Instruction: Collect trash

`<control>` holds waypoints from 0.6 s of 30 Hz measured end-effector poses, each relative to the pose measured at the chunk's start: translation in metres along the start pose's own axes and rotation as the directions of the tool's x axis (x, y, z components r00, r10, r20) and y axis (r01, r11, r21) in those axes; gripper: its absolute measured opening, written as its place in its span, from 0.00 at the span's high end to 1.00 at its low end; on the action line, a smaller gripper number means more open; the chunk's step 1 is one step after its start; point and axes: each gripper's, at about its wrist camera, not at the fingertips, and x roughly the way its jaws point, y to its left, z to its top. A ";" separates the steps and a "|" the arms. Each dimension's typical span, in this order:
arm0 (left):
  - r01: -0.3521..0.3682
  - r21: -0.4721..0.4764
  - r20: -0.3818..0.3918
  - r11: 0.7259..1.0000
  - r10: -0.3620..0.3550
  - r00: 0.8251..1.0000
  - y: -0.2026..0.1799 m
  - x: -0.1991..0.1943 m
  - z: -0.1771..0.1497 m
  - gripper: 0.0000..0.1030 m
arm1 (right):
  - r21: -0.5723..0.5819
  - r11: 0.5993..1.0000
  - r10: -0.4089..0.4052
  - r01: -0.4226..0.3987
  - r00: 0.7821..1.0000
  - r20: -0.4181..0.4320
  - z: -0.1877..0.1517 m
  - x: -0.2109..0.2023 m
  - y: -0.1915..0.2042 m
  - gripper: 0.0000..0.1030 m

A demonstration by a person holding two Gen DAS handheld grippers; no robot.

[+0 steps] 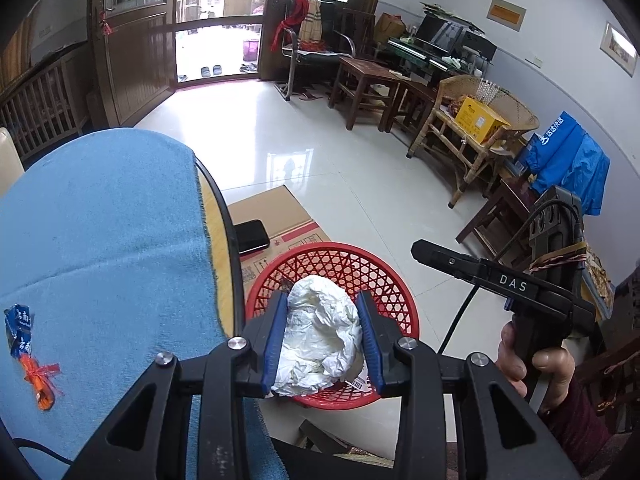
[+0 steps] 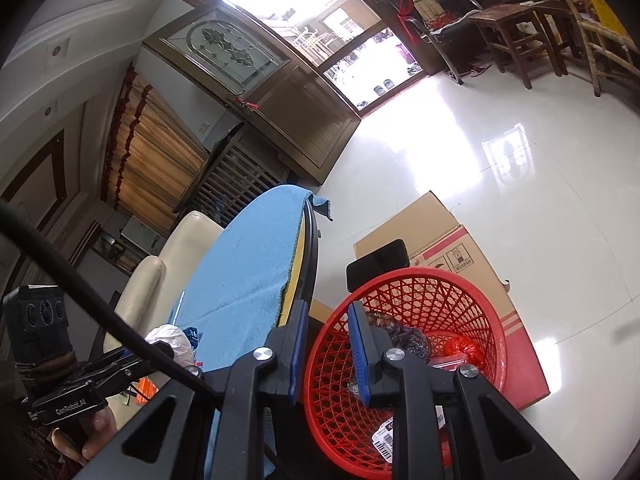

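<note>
The paper wad (image 1: pixel 320 336) sits pinched between the blue pads of my left hand-held gripper (image 1: pixel 323 340), its long axis running away from me along the fingers. It hangs right above the red basket (image 1: pixel 396 292), which stands on the floor just right of the table (image 1: pixel 100 240). My right hand-held gripper (image 2: pixel 326 354) is squeezed nearly closed on nothing, at the basket's near-left rim. So a drop falls straight in. The wrapper (image 1: pixel 30 352) lies on the table, far left.

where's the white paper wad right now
In the left wrist view the paper wad sits between the left gripper's pads, above the red basket.
</note>
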 end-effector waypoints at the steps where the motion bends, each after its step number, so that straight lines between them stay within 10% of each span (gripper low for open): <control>1: 0.007 -0.005 -0.006 1.000 -0.007 1.000 -0.001 0.004 0.000 0.57 | 0.003 1.000 -0.007 0.007 1.000 0.003 0.000 0.000 -0.001 0.76; 4: 0.039 -0.018 0.005 0.999 -0.039 0.999 -0.005 0.009 0.001 0.38 | 0.007 1.000 -0.026 0.026 1.000 0.009 0.003 -0.002 -0.001 0.76; 9: 0.110 -0.039 0.049 0.993 -0.108 0.993 0.001 -0.004 -0.001 0.32 | 0.001 0.999 -0.051 0.051 0.999 0.015 0.008 -0.005 0.007 0.76; 18: -0.037 -0.153 0.083 0.988 0.050 0.995 0.072 -0.048 -0.048 0.29 | -0.055 0.998 -0.029 0.027 0.998 -0.049 0.000 0.018 0.040 0.76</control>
